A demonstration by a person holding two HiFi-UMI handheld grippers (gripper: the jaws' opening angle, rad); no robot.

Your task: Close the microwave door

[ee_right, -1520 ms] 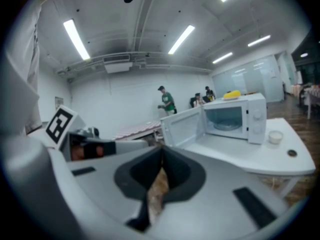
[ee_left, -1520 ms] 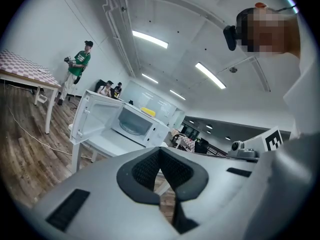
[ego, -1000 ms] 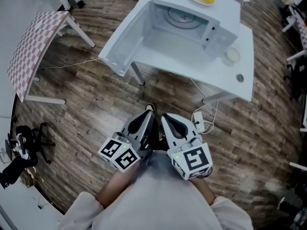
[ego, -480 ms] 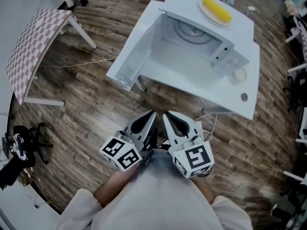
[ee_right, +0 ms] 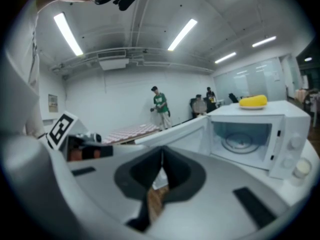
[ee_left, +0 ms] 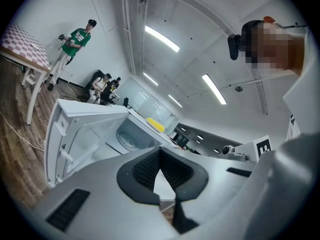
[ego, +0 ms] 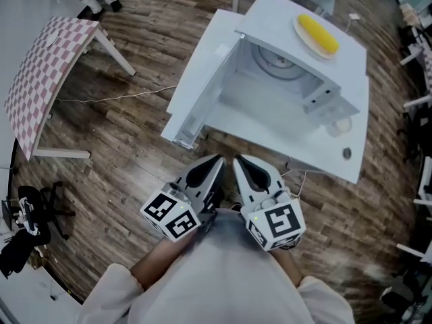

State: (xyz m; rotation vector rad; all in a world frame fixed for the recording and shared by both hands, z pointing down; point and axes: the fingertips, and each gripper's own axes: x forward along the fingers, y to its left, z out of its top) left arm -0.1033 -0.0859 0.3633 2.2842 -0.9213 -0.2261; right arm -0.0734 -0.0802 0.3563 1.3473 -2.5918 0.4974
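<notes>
While both forearms sit bent & tucked in vs. the torso, the left hand-held grey plastic gripper point(ego: 217, 160) and the right hand-held grey plastic gripper point(ego: 237, 160) lie side by side in front of the white boxy microwave point(ego: 270, 15), touching nothing, tips aimed at its open front. Left jaws are pressed tip to tip w/ nothing between; right jaws likewise meet, empty. Ribbed black pads point(ee_left: 145, 171) line the jaws. The flat white microwave door point(ego: 202, 79) stands swung wide at the microwave's left side, inner face smooth, cavity exposed w/ a round glass turntable point(ego: 278, 61) inside. On top of the microwave lies a yellow oblong item point(ego: 318, 34) on a pale round plate point(ego: 317, 48). Under the microwave: a white flat-topped table point(ego: 354, 150), then brown wood-plank floor point(ego: 121, 147). Left of the microwave, well apart, a pink-&-white checkered tabletop point(ego: 40, 73) on white legs.
</notes>
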